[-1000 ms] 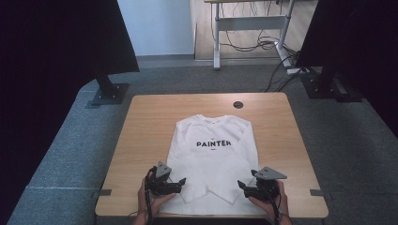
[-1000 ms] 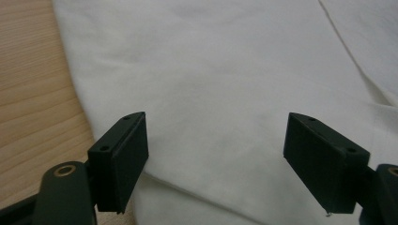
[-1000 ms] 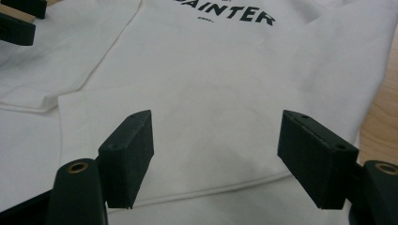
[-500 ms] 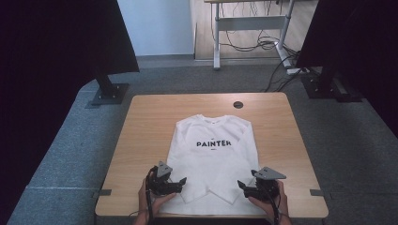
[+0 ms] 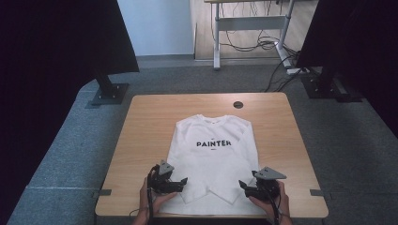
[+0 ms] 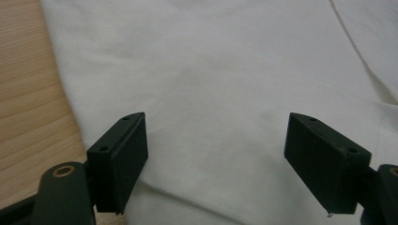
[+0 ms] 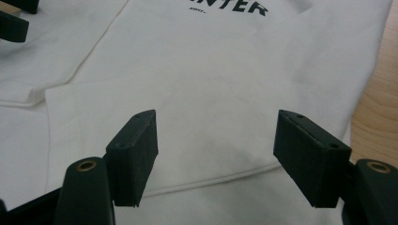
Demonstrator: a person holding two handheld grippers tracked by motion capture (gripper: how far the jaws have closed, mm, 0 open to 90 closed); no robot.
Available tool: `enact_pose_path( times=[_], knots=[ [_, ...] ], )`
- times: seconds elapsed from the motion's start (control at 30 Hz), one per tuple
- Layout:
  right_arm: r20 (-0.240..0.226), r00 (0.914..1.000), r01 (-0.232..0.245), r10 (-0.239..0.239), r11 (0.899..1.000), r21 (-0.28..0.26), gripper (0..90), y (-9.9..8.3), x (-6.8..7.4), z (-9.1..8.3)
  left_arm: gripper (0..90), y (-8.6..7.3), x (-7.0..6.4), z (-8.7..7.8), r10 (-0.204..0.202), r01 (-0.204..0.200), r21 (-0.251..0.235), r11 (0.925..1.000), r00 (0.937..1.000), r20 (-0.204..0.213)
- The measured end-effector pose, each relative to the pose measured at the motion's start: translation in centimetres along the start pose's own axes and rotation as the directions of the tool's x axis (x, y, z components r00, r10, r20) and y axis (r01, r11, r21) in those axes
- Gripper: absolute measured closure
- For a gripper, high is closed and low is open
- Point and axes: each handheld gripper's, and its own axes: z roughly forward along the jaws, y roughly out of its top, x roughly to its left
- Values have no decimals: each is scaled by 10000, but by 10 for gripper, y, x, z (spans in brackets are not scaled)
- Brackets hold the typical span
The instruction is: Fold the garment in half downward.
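Light wooden table (image 5: 141,140), rectangular with rounded corners, standing on grey carpet (image 5: 61,159), with a small dark round grommet hole (image 5: 238,104) near the far edge. Spread flat across the middle and near half: a white sweatshirt (image 5: 213,159), collar toward the far edge, black "PAINTER" lettering (image 5: 213,143) on the chest, sleeves folded inward over the lower front so that the cuffs meet near the hem. Bare wood left on both sides of the garment and beyond the collar.
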Motion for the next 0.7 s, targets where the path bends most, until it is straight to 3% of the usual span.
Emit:
enact_pose_path(
  times=[0.37,0.7],
  knots=[
    [-7,9999,-150,150,9998,118,310,5,-2,7,222,-1,5,3,-399,399,48,9992,9992,-7],
    [-82,9996,-259,258,9997,-47,296,10,-4,8,224,2,0,3,-281,281,0,9996,9996,-74]
  ],
)
